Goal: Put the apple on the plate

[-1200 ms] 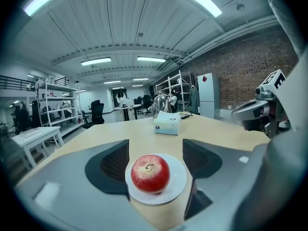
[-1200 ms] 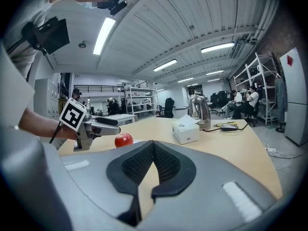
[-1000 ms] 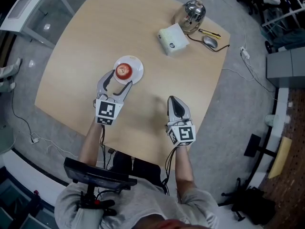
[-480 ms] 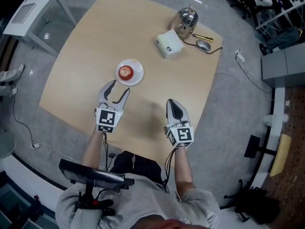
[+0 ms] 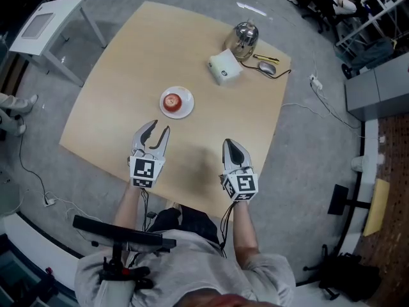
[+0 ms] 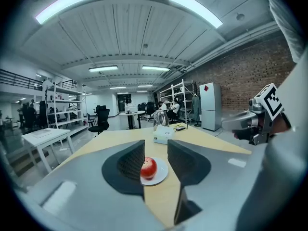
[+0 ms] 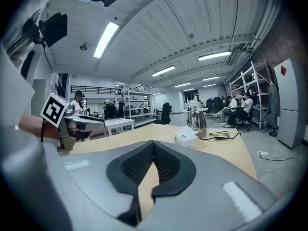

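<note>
A red apple (image 5: 171,101) sits on a small white plate (image 5: 186,107) near the middle of the wooden table. My left gripper (image 5: 159,128) hovers a short way in front of the plate, nearer the table's front edge. Its jaws are closing and hold nothing. In the left gripper view the apple (image 6: 148,167) and plate (image 6: 162,174) lie beyond the left gripper (image 6: 155,150), seen through the gap. My right gripper (image 5: 229,143) is to the right, over bare table, with its jaws shut and empty. The right gripper view shows the right gripper (image 7: 153,146) with its pads touching.
At the table's far side stand a steel kettle (image 5: 242,36), a white box (image 5: 223,66), a mouse (image 5: 267,68) with a cable and a pen (image 5: 268,57). A small white side table (image 5: 47,22) stands off the far left corner.
Both grippers drew back from the plate toward the person. The left jaws narrowed from wide open. The apple stayed on the plate.
</note>
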`<state>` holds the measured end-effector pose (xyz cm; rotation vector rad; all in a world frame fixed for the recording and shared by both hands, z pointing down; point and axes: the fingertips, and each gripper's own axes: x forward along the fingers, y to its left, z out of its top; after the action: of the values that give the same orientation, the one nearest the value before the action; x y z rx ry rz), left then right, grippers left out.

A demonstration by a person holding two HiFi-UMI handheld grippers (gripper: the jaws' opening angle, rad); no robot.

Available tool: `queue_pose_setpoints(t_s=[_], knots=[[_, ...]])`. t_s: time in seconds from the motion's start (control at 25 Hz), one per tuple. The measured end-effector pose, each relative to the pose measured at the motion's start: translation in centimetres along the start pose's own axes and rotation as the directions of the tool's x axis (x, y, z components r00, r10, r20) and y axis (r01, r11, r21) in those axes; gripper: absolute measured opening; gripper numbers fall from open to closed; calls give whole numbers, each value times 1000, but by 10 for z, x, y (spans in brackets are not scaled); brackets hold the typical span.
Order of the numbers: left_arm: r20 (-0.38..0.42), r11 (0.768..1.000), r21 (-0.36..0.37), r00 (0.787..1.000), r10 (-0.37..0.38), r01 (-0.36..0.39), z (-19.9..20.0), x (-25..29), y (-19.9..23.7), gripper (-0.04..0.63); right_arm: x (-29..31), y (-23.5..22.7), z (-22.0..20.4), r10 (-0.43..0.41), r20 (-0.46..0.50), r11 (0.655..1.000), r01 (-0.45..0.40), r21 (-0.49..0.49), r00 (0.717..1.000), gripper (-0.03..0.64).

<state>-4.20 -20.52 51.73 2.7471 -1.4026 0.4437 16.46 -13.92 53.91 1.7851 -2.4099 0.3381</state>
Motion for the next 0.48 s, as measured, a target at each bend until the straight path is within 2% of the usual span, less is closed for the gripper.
queue_pose_setpoints(t_s=[0.48], knots=[[7,1000,-1,1000,15,-15,13,-46,-5,114,-26,19,16,-11,12,1000,11,-2,1000,6]])
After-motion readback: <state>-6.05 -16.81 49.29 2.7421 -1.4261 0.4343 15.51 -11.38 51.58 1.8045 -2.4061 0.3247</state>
